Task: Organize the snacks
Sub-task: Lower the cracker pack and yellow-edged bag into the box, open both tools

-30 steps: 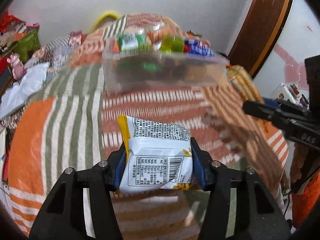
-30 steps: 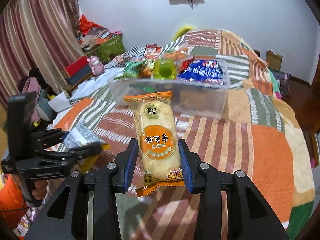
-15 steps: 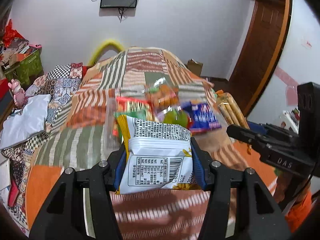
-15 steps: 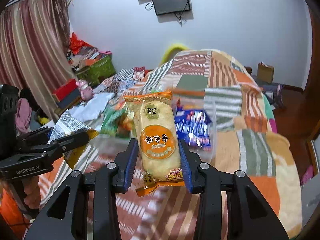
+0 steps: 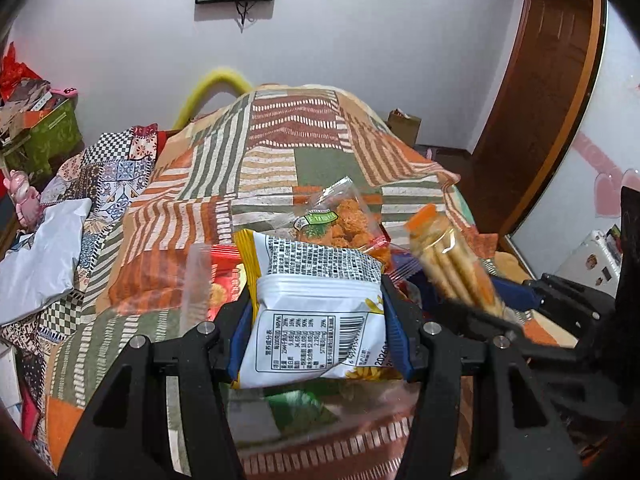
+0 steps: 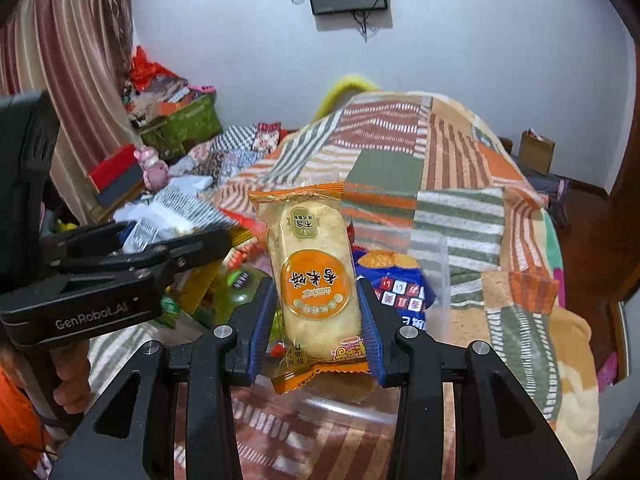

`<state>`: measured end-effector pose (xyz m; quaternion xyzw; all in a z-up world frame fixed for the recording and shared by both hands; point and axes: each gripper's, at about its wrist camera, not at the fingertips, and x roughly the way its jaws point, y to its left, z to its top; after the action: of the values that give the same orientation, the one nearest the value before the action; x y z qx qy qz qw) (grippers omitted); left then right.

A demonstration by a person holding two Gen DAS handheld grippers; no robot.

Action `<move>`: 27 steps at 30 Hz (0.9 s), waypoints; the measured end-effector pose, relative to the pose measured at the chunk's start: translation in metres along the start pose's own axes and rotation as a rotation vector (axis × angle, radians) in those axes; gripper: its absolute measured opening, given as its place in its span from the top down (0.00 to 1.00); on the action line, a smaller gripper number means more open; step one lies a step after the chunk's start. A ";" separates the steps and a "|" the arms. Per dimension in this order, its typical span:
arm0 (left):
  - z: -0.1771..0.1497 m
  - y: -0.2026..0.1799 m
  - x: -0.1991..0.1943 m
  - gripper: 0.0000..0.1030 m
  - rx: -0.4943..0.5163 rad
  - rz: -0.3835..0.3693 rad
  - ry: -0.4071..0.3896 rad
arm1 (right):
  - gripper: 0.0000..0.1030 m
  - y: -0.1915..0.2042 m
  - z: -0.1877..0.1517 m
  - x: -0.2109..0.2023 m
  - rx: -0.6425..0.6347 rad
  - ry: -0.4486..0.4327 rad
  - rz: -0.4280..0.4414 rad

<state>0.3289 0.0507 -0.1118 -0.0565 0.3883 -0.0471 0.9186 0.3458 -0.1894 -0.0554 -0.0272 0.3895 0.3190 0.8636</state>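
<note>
Left tongs (image 5: 318, 336) pinch white snack packet (image 5: 316, 320), right tongs (image 6: 318, 320) pinch orange rice cracker pack (image 6: 314, 284), both above clear plastic bin (image 6: 430, 264); lower inside rim, then release, one at a time

Glossy white plastic snack packet (image 5: 316, 320) with printed label, shiny clear-and-orange film around the rice cracker (image 6: 316, 280), matt black plastic left gripper (image 5: 318, 344) and right gripper (image 6: 318, 320) with ribbed blue pads, clear smooth plastic bin (image 6: 434, 276), soft woven patchwork blanket (image 5: 280, 160), polished wooden door (image 5: 552, 80)
</note>
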 end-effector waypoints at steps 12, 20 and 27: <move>-0.004 0.008 -0.004 0.31 -0.043 0.012 0.007 | 0.39 -0.007 -0.001 -0.007 0.033 0.000 -0.007; -0.009 -0.004 -0.067 0.31 -0.001 0.011 -0.094 | 0.39 -0.002 0.001 -0.053 0.032 -0.069 -0.004; -0.020 -0.019 -0.142 0.31 0.031 0.014 -0.220 | 0.39 0.017 -0.003 -0.115 0.007 -0.175 -0.011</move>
<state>0.2145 0.0487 -0.0224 -0.0445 0.2845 -0.0400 0.9568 0.2777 -0.2379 0.0246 0.0015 0.3137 0.3141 0.8961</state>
